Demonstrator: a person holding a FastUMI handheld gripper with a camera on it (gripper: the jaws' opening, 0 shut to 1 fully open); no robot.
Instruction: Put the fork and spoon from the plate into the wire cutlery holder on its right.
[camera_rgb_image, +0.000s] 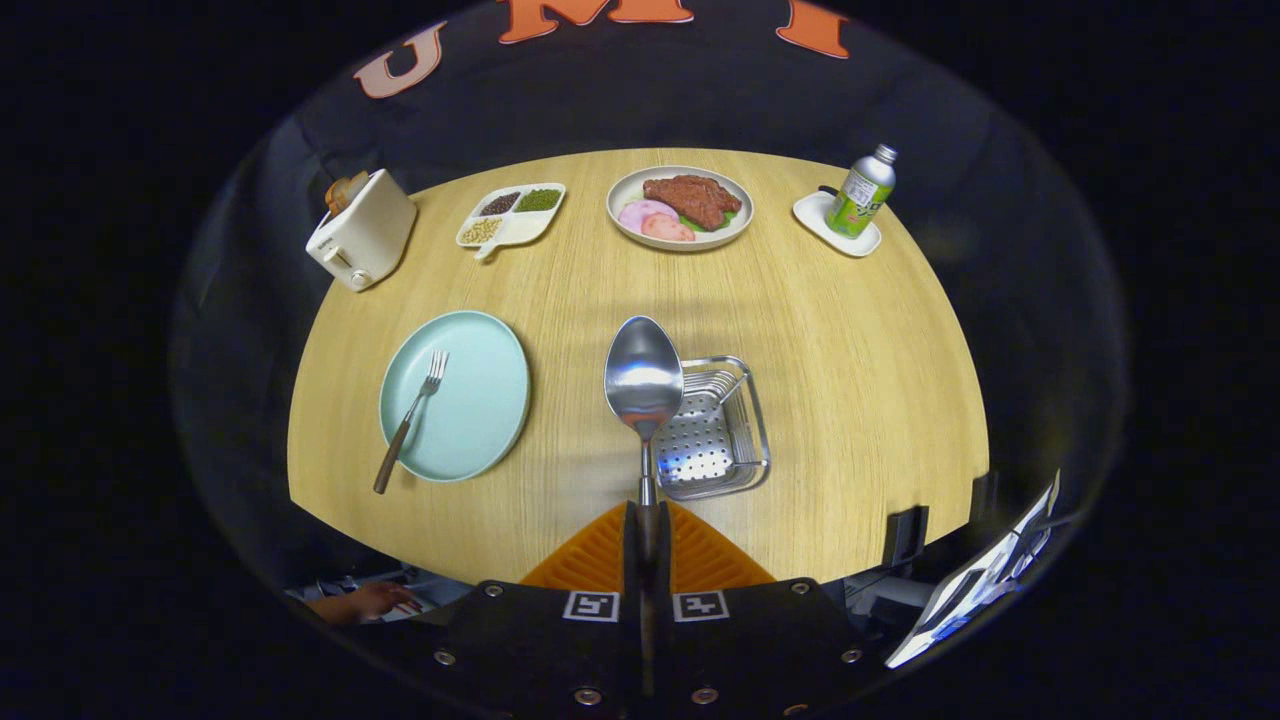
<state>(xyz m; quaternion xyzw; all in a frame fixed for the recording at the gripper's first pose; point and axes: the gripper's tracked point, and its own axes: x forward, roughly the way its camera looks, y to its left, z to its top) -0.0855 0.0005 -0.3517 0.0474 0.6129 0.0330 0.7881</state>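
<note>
Just left of the wire holder (715, 428), spoon (644, 378) held aloft, bowl forward, its handle pinched between the tongs (648, 535), both fingers pressed on it. Bowl overlapping the holder's left rim as seen from above; whether over it or merely in front, hard to tell. Left of the holder, well apart: pale plate (455, 395) with the fork (412, 418) lying across it, handle end overhanging the near rim. Judged step: spoon lifted and being carried, fork not yet touched. Next move likely needs a shift right to centre over the holder, then tipping or lowering before letting go. Beyond the holder on the desk (850, 350): dish of meat (680, 207), divided tray of beans (511, 214), toaster (361, 232), bottle (863, 192) on a small white dish (833, 224). Holder's left wall hidden behind the spoon; lower handle lost between the fingers. Near the desk's front edge, a hand (362, 602), partly cut off.
</note>
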